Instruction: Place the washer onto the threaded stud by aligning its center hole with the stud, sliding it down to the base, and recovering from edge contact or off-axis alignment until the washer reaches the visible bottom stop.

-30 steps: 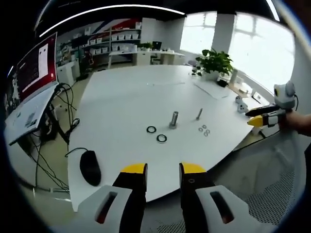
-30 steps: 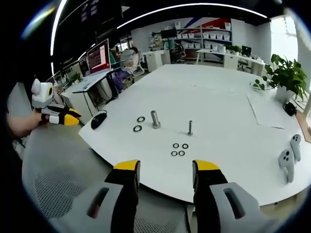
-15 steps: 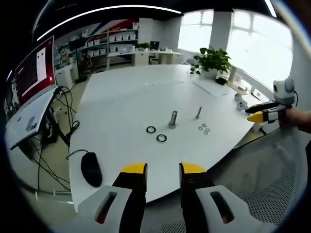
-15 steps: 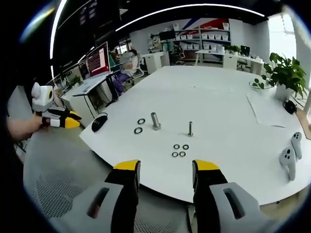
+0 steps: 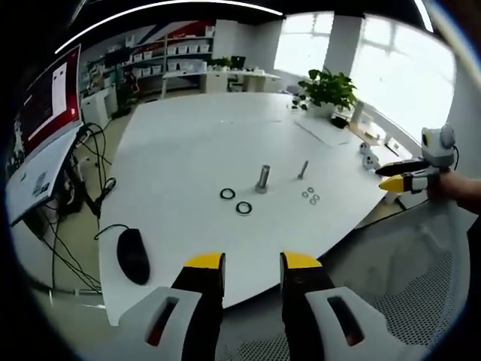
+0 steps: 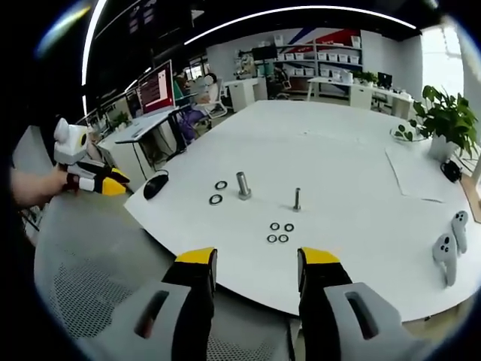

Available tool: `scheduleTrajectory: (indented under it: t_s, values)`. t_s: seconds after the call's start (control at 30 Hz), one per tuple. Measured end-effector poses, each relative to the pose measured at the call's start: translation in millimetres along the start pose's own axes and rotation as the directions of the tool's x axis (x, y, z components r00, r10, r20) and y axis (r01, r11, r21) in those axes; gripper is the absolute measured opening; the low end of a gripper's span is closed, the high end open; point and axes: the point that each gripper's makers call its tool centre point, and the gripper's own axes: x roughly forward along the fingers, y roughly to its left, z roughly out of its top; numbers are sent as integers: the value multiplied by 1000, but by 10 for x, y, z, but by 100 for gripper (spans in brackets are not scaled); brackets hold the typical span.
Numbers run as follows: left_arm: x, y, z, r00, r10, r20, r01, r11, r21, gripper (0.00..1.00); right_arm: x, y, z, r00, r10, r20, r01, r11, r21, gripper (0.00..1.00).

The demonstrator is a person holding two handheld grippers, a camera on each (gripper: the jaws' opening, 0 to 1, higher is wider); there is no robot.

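Note:
On the white table [image 5: 188, 143] stand a thick threaded stud [image 5: 262, 179] and a thinner stud [image 5: 303, 170]. Two large dark washers [image 5: 235, 201] lie left of the thick stud; three small washers [image 5: 310, 196] lie below the thin one. In the right gripper view the thick stud [image 6: 243, 185], thin stud [image 6: 297, 199], large washers [image 6: 218, 192] and small washers [image 6: 279, 232] show mid-table. My left gripper [image 5: 252, 265] is open and empty, short of the table edge; it also appears at left [image 6: 113, 183]. My right gripper [image 6: 255, 259] is open and empty, seen too at right [image 5: 392, 177].
A black mouse [image 5: 132, 256] lies near the table's left corner, with cables and a monitor [image 5: 41, 113] beyond. White controllers [image 6: 447, 248] rest at the table's right side. A potted plant [image 5: 331, 90] and papers sit farther back. Grey floor lies under both grippers.
Both views have shifted only slightly as the hands drift; the table contents lie where they were. Both grippers stay open and empty.

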Motion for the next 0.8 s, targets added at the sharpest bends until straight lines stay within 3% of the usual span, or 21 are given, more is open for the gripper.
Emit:
scheduleTrajectory:
  t_s: [0.23,0.3,0.63,0.8]
  values:
    - [30,9,-96,997,-22,-67,20,999,-25,29,-15,-15,13,1000,-2,16,1,1000,30,46]
    - [39,88,-142,993,10,-119,-7,1000,29,28,-11,-1,15,1000,5,16,-5,1000,29,46]
    - [223,23,136,996,-12,-93,17,999,43,33,-17,1,23,1000,7,22,-7,999,32,46]
    - [328,-16,182,995,-11,-102,17,998,57,33,-25,-5,32,1000,7,30,-9,999,43,46]
